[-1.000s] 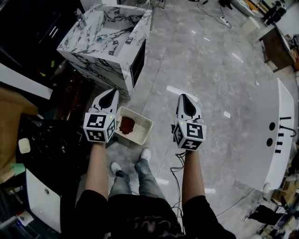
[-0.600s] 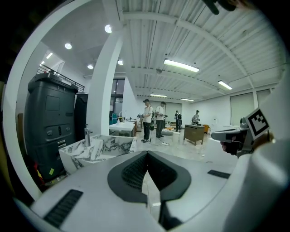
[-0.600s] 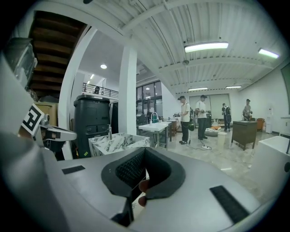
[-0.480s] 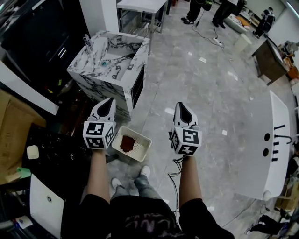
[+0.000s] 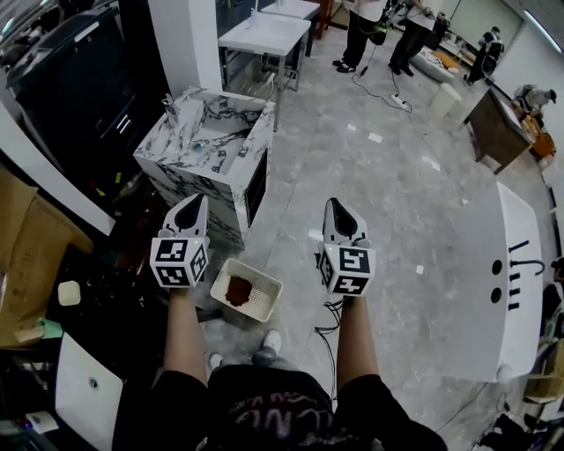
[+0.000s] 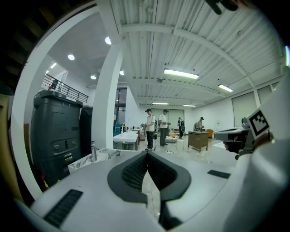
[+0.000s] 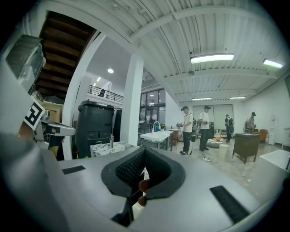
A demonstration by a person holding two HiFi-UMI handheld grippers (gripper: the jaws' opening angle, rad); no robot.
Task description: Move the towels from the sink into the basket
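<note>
The marble sink [image 5: 211, 145] stands ahead on the left, and I see no towel in its basin from here. A white basket [image 5: 261, 302] sits on the floor by my feet with a brown towel [image 5: 237, 290] in it. My left gripper [image 5: 192, 206] hangs above the basket's left side, shut and empty. My right gripper [image 5: 338, 210] hovers to the right of the basket, also shut with nothing held. In the left gripper view the gripper [image 6: 146, 157] points level toward the sink [image 6: 97, 156]. The right gripper [image 7: 143, 168] points the same way past the sink [image 7: 108, 147].
A dark cabinet [image 5: 70, 88] and a white pillar [image 5: 185, 40] stand behind the sink. A white table [image 5: 264, 35] lies beyond, with people [image 5: 366, 26] standing near it. A large white panel [image 5: 511, 282] is at the right. A cable [image 5: 328, 321] runs across the floor by my feet.
The view has lifted and pulled back, so the sink and basket sit lower and farther. Both grippers stay shut and side by side, now pointing more level.
</note>
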